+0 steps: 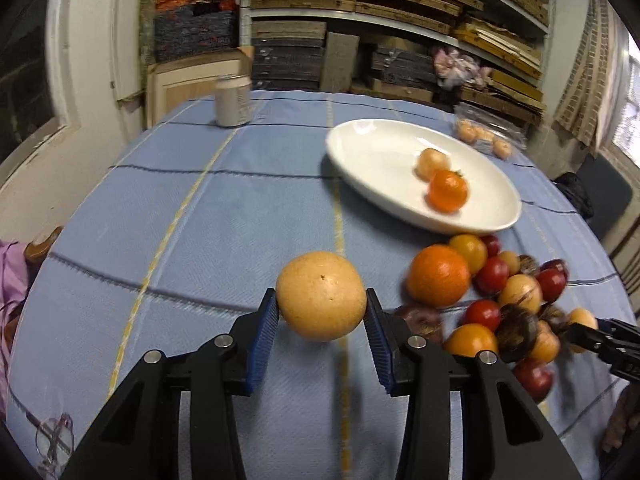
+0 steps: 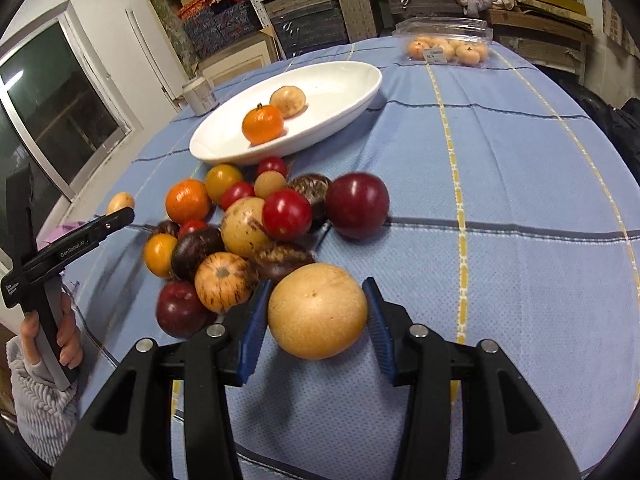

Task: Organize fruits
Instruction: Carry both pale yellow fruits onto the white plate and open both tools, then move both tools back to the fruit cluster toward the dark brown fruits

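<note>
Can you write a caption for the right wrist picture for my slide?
Right tool holding a tan round fruit beside the fruit pile, white plate behind.

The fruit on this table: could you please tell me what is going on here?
A person is sorting fruit with two handheld grippers. The left gripper holds a tan round fruit in its jaws, and the right gripper grips a second tan fruit beside the mixed pile. The white plate holds only a mandarin and a pale fruit; the rest lies on the blue cloth.
</note>
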Motion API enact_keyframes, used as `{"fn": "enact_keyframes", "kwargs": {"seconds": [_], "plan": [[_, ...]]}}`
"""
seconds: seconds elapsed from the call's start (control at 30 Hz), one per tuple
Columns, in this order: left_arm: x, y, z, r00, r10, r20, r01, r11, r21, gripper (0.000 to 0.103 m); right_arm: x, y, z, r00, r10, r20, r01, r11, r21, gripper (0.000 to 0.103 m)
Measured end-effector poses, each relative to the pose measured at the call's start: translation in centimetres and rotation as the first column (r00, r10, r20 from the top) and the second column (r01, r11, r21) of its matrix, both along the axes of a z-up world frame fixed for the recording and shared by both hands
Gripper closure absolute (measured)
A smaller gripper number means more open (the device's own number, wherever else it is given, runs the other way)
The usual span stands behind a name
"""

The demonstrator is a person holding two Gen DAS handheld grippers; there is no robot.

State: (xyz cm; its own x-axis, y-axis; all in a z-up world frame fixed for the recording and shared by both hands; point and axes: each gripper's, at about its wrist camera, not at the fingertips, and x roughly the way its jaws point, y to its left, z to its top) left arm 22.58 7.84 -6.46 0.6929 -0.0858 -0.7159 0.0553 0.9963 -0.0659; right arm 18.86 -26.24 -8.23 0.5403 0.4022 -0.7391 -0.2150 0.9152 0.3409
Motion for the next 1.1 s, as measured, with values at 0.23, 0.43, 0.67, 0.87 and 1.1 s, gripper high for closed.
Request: {"fn": "enact_keyframes", "kwargs": {"seconds": [0.23,0.43,0.67,0.87,1.1], "plan": [[5.3,-3.4,4.1,0.998,-0.045,0.047,0.044,0.999,0.031,0.06,3.6,-0.1,6.0,0.996,-0.008,0.092,0.007,1.0,0.016,0.058],[11.4,-5.2,3.2,0.999,-0.042,-0.001,0.042,0.999,-0.003,0.06,10.9,2.9,7.8,0.994,0.009,0.112,-0.004,0.999,-0.05,0.058],[14.5,-5.5,0.4,0.997,-0.046,-0.065,0.046,0.999,0.005,0.059,17.3,5.3,4.2,0.999,0.022,0.038,-0.018,0.994,-0.107,0.057],[13.5,-5.0,1.6,0.999,-0.033,-0.004,0.033,0.999,0.004,0.037,16.1,4.3,5.3,0.991,-0.015,0.136,0.028,0.995,-0.092,0.035],[7.3,-2.2,3.6,0.994,0.036,0.105,-0.037,0.999,0.005,0.006,6.4,-0.5,8.2,0.912,-0.162,0.377,0.15,0.987,0.062,0.004]]}}
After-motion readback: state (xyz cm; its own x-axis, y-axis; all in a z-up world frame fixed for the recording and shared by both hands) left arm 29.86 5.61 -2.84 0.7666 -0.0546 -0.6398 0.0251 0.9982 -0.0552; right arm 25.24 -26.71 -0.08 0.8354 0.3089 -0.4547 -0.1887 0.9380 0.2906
